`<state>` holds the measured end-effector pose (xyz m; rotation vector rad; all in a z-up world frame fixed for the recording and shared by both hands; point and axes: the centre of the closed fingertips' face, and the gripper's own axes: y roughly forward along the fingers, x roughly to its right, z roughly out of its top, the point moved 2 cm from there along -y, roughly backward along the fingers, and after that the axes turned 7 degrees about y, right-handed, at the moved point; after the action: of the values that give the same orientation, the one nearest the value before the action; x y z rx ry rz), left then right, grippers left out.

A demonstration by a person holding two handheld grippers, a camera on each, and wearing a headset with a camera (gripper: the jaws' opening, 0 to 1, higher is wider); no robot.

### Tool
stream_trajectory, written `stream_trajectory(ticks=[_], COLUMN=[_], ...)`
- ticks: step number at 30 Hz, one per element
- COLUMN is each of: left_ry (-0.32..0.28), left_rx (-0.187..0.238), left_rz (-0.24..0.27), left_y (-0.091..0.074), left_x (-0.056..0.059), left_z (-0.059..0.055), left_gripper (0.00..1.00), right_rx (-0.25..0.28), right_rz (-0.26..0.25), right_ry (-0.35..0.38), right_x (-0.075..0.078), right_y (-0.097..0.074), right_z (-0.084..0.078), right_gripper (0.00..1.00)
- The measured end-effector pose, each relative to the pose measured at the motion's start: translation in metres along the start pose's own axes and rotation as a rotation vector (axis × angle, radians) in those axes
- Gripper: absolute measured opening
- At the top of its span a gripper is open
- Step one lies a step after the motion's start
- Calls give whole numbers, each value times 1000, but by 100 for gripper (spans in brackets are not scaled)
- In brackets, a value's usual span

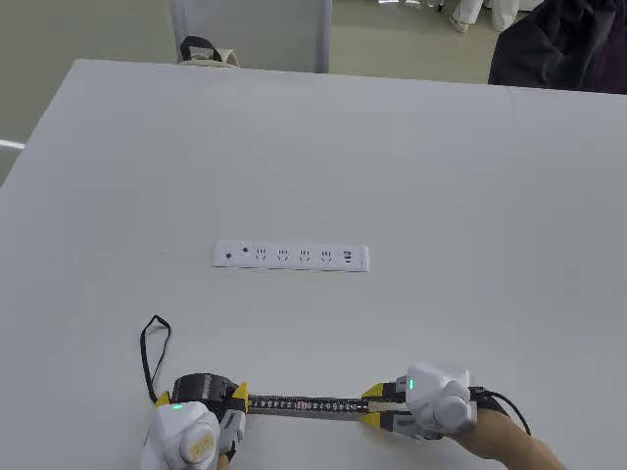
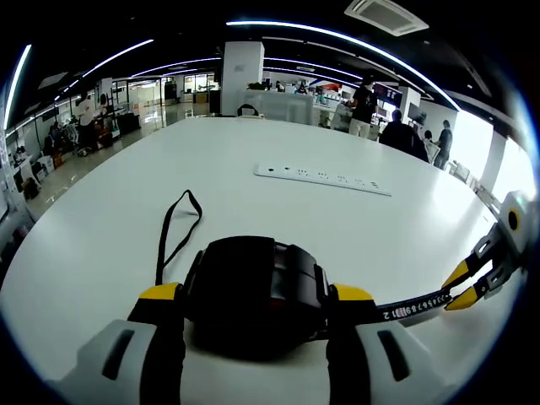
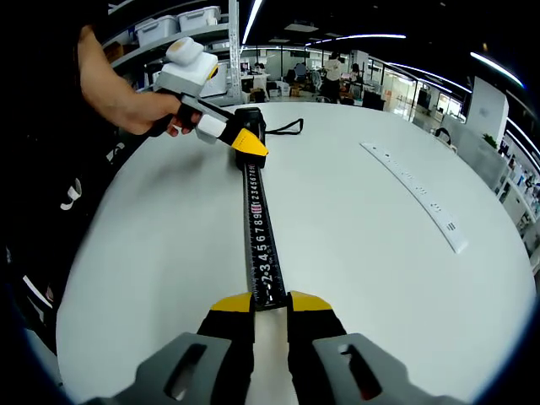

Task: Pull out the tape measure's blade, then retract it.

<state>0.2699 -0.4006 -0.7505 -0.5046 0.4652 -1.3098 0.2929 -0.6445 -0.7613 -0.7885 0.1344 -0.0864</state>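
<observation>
A black tape measure case (image 1: 204, 389) (image 2: 256, 287) lies near the table's front edge, and my left gripper (image 1: 235, 406) (image 2: 257, 297) is shut on it. Its black wrist strap (image 1: 152, 348) (image 2: 173, 232) trails behind it on the table. The dark blade (image 1: 304, 403) (image 3: 257, 245) is pulled out flat toward the right. My right gripper (image 1: 370, 404) (image 3: 270, 302) is shut on the blade's end. In the right gripper view the case (image 3: 249, 125) sits far up the blade between the left gripper's yellow fingertips (image 3: 251, 142). In the left gripper view the blade (image 2: 413, 305) runs off to the right.
A white power strip (image 1: 290, 257) (image 2: 323, 178) (image 3: 415, 192) lies across the middle of the white table (image 1: 313, 166). A grey chair back (image 1: 253, 32) stands at the far edge, with a dark garment (image 1: 563, 44) at the far right. People stand in the room beyond.
</observation>
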Motion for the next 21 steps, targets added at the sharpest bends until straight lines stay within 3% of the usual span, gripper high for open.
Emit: stream_trajectory(ticks=[14, 21], left_ry=[-3, -6], left_rx=[-2, -5], left_rz=[-6, -13], left_y=[-2, 1], left_x=[1, -1], left_z=[4, 1], left_gripper=[66, 65], right_rx=[9, 18], right_rz=[-1, 3], right_ry=[0, 0], right_x=[-1, -2], right_y=[10, 20], right_z=[8, 15], right_gripper=[13, 13])
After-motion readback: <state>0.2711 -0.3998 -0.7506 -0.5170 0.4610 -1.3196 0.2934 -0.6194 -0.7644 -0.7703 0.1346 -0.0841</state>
